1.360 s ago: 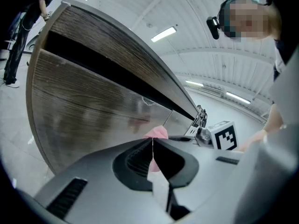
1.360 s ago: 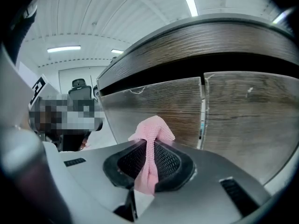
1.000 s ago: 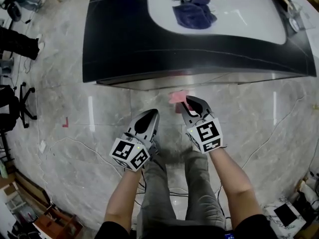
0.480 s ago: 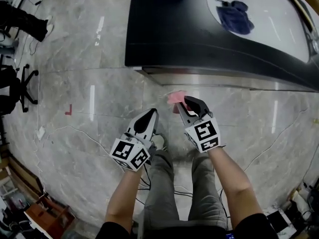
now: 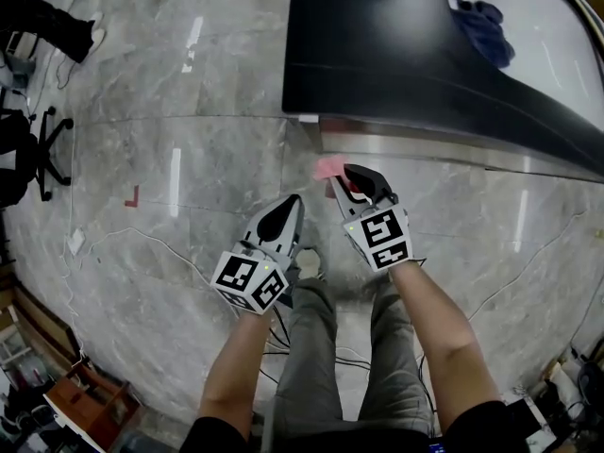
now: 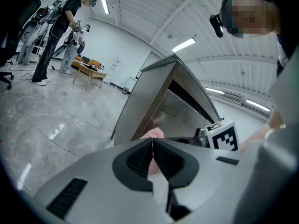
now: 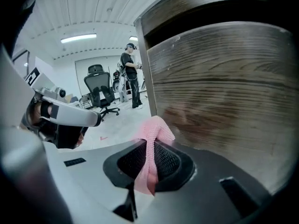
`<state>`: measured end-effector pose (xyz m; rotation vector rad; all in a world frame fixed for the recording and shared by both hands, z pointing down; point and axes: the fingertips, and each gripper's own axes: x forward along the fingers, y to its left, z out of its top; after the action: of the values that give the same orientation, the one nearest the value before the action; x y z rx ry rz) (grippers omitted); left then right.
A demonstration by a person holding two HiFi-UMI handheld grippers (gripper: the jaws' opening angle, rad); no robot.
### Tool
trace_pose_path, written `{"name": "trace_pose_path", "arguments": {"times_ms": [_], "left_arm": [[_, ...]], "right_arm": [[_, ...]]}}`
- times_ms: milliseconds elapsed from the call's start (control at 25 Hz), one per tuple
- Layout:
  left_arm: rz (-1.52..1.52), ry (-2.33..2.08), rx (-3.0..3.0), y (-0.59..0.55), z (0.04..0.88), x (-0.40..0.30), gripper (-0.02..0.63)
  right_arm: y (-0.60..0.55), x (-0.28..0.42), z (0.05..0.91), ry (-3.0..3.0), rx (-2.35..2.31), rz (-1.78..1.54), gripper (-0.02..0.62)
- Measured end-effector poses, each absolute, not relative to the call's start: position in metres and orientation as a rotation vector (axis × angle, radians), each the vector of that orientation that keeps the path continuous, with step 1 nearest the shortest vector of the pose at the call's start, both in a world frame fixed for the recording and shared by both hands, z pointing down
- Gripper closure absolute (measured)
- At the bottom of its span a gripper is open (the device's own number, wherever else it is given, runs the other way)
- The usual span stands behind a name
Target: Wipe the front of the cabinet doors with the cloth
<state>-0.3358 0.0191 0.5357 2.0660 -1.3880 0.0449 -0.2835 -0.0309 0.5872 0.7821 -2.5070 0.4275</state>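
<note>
My right gripper (image 5: 344, 181) is shut on a small pink cloth (image 5: 328, 167), which pokes out past its tips. In the right gripper view the pink cloth (image 7: 154, 133) hangs pinched between the jaws, close to the wood-grain cabinet door (image 7: 224, 87) but apart from it. The cabinet's left corner (image 5: 307, 121) lies just ahead under a black countertop (image 5: 377, 55). My left gripper (image 5: 291, 208) hovers lower left over the floor. Its jaws are closed in the left gripper view (image 6: 153, 141) with nothing held.
A dark blue cloth (image 5: 486, 22) lies on the white counter surface. An office chair (image 5: 33, 173) and a person's legs (image 5: 47, 22) are at far left. Cables (image 5: 142, 253) and a red tape mark (image 5: 132, 196) are on the marble floor. The person's legs are below the grippers.
The cabinet has slid to the right in the head view, so its left corner now sits ahead of the right gripper. Both grippers keep their state, with the cloth still held.
</note>
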Motion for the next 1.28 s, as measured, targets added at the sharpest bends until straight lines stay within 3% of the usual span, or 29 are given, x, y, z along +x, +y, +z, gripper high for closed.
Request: {"name": "trace_pose_path", "arguments": {"times_ms": [560, 1280], "left_arm": [[0.054, -1.402, 2.081, -0.004, 0.55, -0.328, 0.597], [0.107, -1.248, 2.157, -0.019, 0.548, -0.191, 0.597]], "right_arm": [[-0.053, -0.269, 0.605, -2.453, 0.829, 0.416, 0.541], [-0.075, -0.101, 0.603, -2.368, 1.035, 0.457, 0.541]]}}
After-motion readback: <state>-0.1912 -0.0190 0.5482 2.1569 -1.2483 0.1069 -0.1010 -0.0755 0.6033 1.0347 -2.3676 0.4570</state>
